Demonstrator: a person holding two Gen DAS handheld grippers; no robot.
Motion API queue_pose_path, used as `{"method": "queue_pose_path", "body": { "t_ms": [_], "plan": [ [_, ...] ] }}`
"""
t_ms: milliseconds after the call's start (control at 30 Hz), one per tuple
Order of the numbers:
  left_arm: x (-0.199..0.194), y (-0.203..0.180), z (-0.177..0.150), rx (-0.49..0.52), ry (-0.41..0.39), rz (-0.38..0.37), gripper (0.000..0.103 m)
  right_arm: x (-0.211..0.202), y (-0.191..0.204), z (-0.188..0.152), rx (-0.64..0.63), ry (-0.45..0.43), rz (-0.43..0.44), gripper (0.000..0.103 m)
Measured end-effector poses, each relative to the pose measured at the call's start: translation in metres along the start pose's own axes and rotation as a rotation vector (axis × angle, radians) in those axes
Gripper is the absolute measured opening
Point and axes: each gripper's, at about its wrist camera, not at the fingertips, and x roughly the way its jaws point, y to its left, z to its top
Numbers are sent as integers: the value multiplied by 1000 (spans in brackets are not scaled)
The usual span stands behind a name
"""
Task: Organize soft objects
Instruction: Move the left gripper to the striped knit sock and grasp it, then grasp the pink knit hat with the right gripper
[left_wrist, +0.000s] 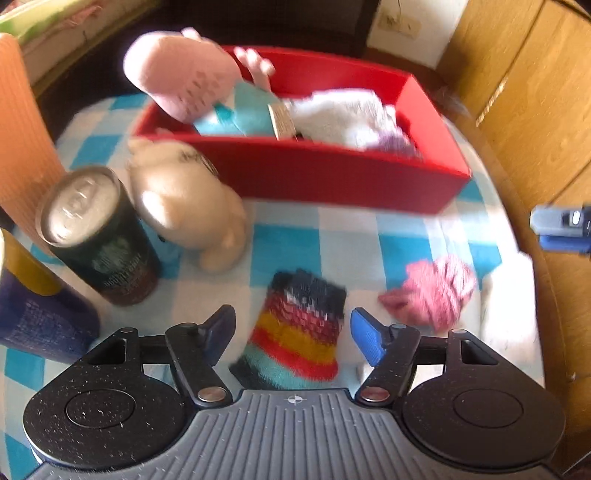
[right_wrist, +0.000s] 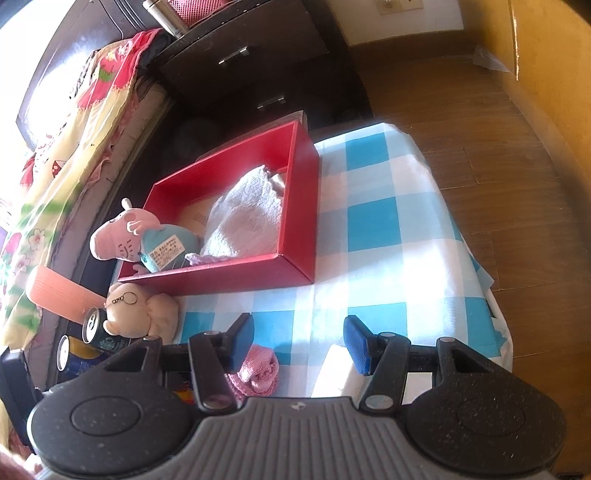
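On checked cloth | striped sock (left_wrist: 295, 332) lengthwise between open left jaws (untouched) | right jaws empty

A home bedroom: a bed with a flowered coverlet (right_wrist: 55, 177) runs along one side, with a dark nightstand (right_wrist: 240, 70) with metal drawer handles beside it. A small table with a blue-and-white checked cloth (right_wrist: 388, 221) stands on a wood-plank floor (right_wrist: 498, 147), near a wooden cupboard (left_wrist: 524, 92) and a wall socket (right_wrist: 399, 5)
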Motion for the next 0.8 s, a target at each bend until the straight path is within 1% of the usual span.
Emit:
{"method": "queue_pose_path", "body": {
  "t_ms": [100, 167, 200, 267, 300, 333, 367, 400, 467, 567, 700, 800],
  "plan": [
    [13, -3, -6, 27, 51, 9, 58, 1, 2, -1, -4, 5, 1, 31],
    [16, -7, -9, 48, 38, 57, 52, 2, 5, -2, -12, 6, 3, 31],
    [16, -7, -8, 52, 36, 62, 52, 2, 6, -3, -16, 9, 3, 31],
    [15, -3, -5, 19, 35, 68, 41, 4, 9, -4, -24, 16, 7, 31],
    [15, 0, -4, 0, 31, 68, 38, 5, 11, -5, -29, 19, 8, 31],
    [14, 2, -3, -17, 27, 74, 30, 6, 12, -6, -34, 20, 8, 31],
    [13, 4, -2, -32, 24, 80, 25, 7, 14, -7, -40, 23, 7, 31],
    [11, 7, -1, -52, 22, 72, 24, 8, 17, -8, -49, 27, 10, 31],
    [1, 14, 2, -98, 4, 18, 23, 11, 22, -11, -69, 33, 14, 31],
    [-19, 19, 8, -137, -45, -34, 22, 15, 31, -14, -100, 47, 18, 31],
    [-51, 31, 12, -203, -101, -128, 22, 25, 46, -21, -151, 78, 24, 31],
    [-73, 39, 13, -232, -147, -168, 23, 33, 60, -22, -188, 87, 28, 32]
  ]
}}
